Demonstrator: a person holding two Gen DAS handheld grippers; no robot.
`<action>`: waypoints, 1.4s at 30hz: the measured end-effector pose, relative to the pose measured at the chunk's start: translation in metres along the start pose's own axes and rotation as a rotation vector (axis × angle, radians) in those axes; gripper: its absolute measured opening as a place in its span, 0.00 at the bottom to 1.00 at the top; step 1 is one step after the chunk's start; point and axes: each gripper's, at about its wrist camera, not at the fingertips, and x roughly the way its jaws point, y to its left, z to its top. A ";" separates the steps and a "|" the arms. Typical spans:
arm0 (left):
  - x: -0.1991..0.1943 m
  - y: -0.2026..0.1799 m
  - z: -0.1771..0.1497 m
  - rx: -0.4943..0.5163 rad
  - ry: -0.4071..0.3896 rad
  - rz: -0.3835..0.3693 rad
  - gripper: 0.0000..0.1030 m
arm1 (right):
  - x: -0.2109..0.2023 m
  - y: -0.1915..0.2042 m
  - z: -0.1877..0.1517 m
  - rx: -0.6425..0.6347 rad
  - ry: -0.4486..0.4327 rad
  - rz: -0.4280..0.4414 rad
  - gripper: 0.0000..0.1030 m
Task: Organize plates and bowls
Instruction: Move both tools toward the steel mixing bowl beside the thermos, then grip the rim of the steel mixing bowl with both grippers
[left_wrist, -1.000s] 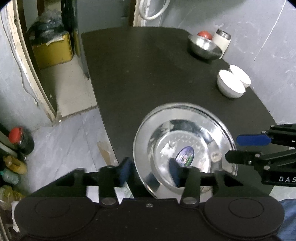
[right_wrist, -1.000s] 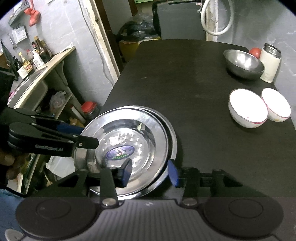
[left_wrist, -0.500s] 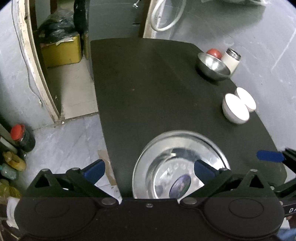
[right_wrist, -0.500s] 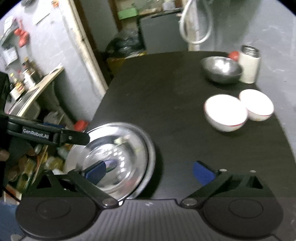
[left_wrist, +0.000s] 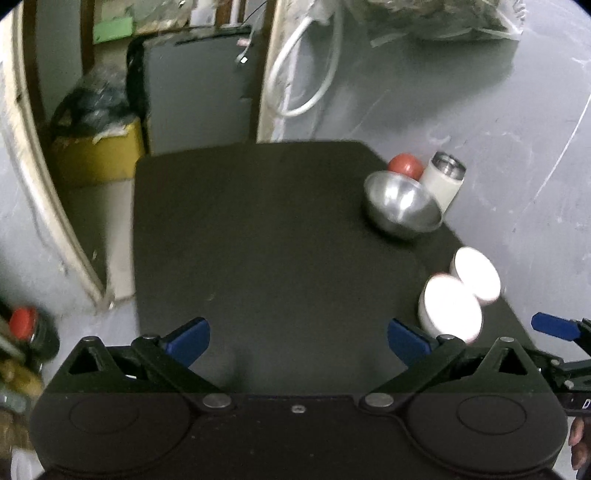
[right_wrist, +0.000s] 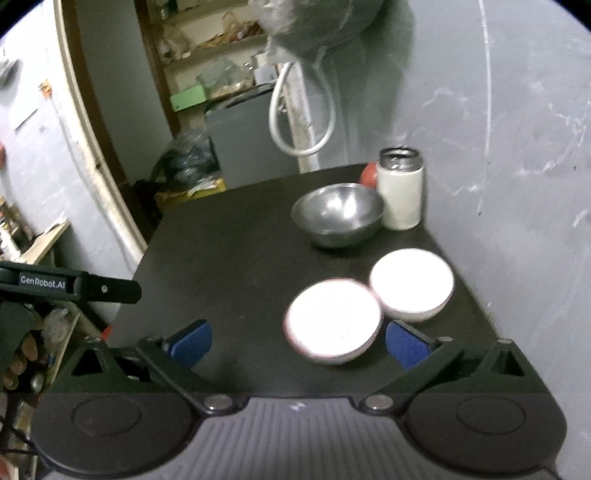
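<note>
Two white bowls (right_wrist: 373, 310) touching, near right fingers (right_wrist: 406, 341)

White bowls (right_wrist: 334, 321) glare-blown; red object (right_wrist: 368, 175) perhaps half hidden behind canister (right_wrist: 400, 192)

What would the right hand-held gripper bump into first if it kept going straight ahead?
Most likely the nearer white bowl, which sits just ahead of the open right hand-held gripper, slightly toward its right finger. Depth is hard to judge, so it might pass above it.

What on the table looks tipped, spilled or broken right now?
Nothing stands out. The steel bowl and both white bowls sit upright on the table, nothing spilled; blur hides fine damage.
</note>
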 end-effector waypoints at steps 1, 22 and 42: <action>0.007 -0.004 0.007 -0.002 -0.011 -0.015 0.99 | 0.004 -0.005 0.003 0.004 -0.009 -0.006 1.00; 0.165 -0.070 0.114 0.075 -0.066 -0.003 0.99 | 0.118 -0.074 0.065 0.167 -0.085 -0.114 0.92; 0.213 -0.076 0.117 -0.003 0.009 -0.042 0.64 | 0.168 -0.074 0.079 0.125 0.001 -0.095 0.46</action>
